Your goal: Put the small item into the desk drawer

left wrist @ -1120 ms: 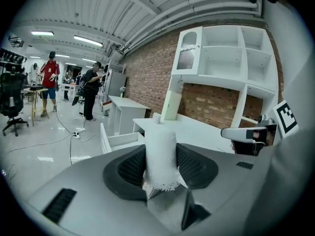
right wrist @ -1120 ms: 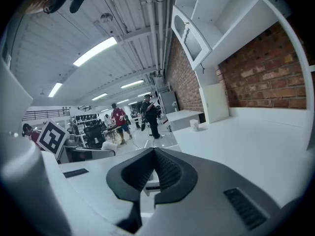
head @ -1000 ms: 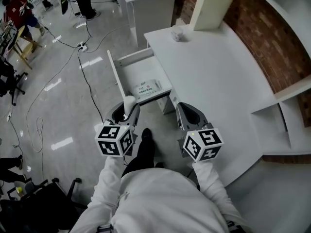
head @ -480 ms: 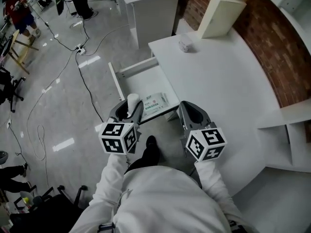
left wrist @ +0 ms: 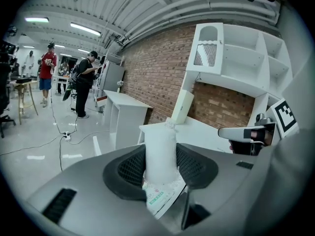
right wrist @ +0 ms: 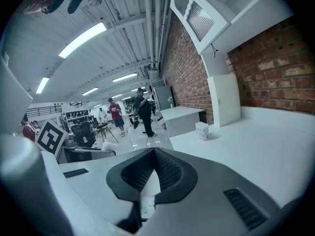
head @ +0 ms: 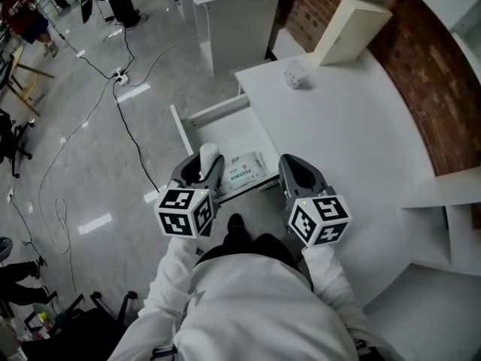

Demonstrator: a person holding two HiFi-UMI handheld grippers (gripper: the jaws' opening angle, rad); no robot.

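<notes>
My left gripper (head: 204, 168) is shut on a small white cylinder-shaped item (head: 208, 156), held upright between the pads (left wrist: 161, 154). It hovers at the near left corner of the open desk drawer (head: 181, 131). A printed white packet (head: 246, 168) lies inside the drawer, and the same packet (left wrist: 160, 196) shows under the item. My right gripper (head: 297, 173) is shut and empty, over the front edge of the white desk (head: 353, 134). Its jaw tips meet (right wrist: 154, 152) in the right gripper view.
A small white cup (head: 294, 74) stands at the desk's far corner beside a leaning cream board (head: 348, 30). Behind the drawer is a second white desk (head: 233, 6). Cables (head: 131, 119) run over the grey floor at left. A brick wall and white shelves are at right.
Both grippers have come nearer to the open drawer, which now lies just ahead of them. The left one still holds the white item at the drawer's near corner.
</notes>
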